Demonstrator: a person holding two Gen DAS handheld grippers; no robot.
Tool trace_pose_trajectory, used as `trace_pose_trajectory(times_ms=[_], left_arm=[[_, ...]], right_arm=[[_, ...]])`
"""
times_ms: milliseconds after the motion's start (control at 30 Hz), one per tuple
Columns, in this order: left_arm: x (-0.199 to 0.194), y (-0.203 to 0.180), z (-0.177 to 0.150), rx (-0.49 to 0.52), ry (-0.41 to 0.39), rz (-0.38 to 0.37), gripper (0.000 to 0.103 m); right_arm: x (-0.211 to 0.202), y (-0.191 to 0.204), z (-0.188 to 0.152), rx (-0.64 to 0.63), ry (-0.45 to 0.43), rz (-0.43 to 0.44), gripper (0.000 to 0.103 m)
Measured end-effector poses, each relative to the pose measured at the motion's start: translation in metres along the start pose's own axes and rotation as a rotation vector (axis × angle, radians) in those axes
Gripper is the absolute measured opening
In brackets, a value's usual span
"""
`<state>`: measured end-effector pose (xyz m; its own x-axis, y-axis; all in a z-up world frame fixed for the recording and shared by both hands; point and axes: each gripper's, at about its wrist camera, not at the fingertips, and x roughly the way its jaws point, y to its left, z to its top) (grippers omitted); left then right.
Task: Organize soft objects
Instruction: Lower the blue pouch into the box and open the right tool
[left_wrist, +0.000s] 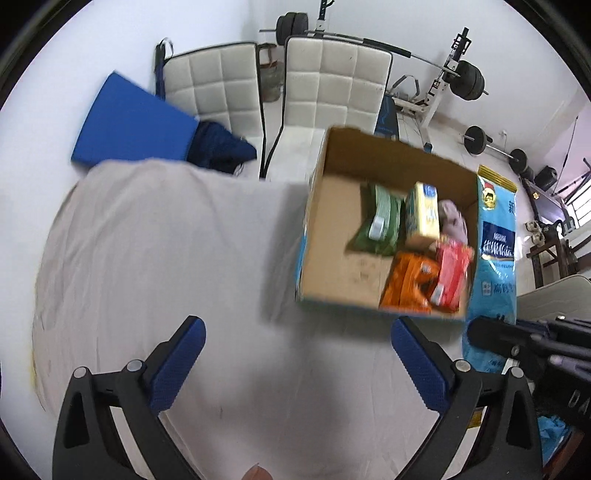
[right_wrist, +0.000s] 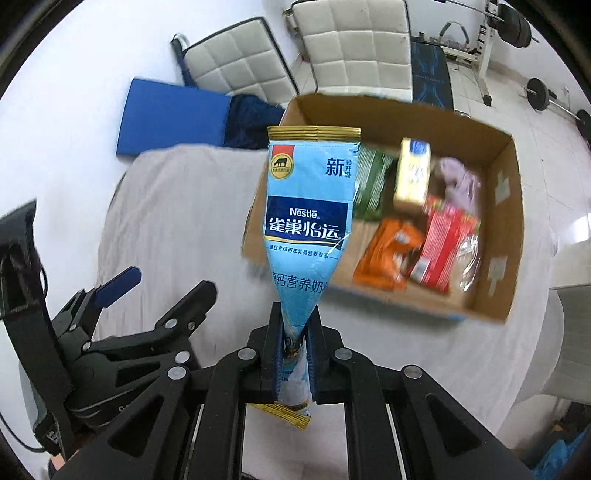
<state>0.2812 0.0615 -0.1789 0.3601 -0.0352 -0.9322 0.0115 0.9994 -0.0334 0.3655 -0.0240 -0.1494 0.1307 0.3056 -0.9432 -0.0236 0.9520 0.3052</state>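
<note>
My right gripper (right_wrist: 294, 325) is shut on a light blue Nestle milk powder bag (right_wrist: 308, 206) and holds it upright above the table, in front of the box's near left corner. The bag also shows in the left wrist view (left_wrist: 495, 258), beside the box's right wall. An open cardboard box (left_wrist: 332, 229) (right_wrist: 491, 295) stands on the grey-clothed table and holds a green pack (left_wrist: 380, 221), a yellow carton (left_wrist: 423, 214), an orange pack (left_wrist: 406, 280), a red pack (left_wrist: 450, 275) and a mauve cloth (left_wrist: 452, 218). My left gripper (left_wrist: 297, 339) is open and empty, near the box's front.
The table (left_wrist: 166, 258) is covered by a grey cloth. Two white padded chairs (left_wrist: 332, 88) stand behind it, one with a blue mat (left_wrist: 129, 125) and dark clothing. Gym weights and a bench (left_wrist: 454, 81) stand at the back right.
</note>
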Motion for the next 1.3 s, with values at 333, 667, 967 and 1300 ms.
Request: trace_pose_trajectory(times_ms=[333, 667, 967, 1300], left_arm=[[0.036, 0.004, 0.058, 0.025, 0.097, -0.041, 0.103], [0.076, 0.015, 0.075, -0.002, 0.149, 0.0, 0.103], [0.088, 0.022, 0.074, -0.005, 0.166, 0.029, 0.103], [0.077, 0.013, 0.074, 0.009, 0.148, 0.03, 0.103]], right_arm=[[0.048, -0.01, 0.081, 0.065, 0.08, 0.028, 0.011], [0.121, -0.013, 0.116, 0.106, 0.183, 0.043, 0.012], [0.156, -0.025, 0.12, 0.159, 0.223, 0.03, 0.055], [0.14, -0.03, 0.102, 0.142, 0.192, -0.049, 0.055]])
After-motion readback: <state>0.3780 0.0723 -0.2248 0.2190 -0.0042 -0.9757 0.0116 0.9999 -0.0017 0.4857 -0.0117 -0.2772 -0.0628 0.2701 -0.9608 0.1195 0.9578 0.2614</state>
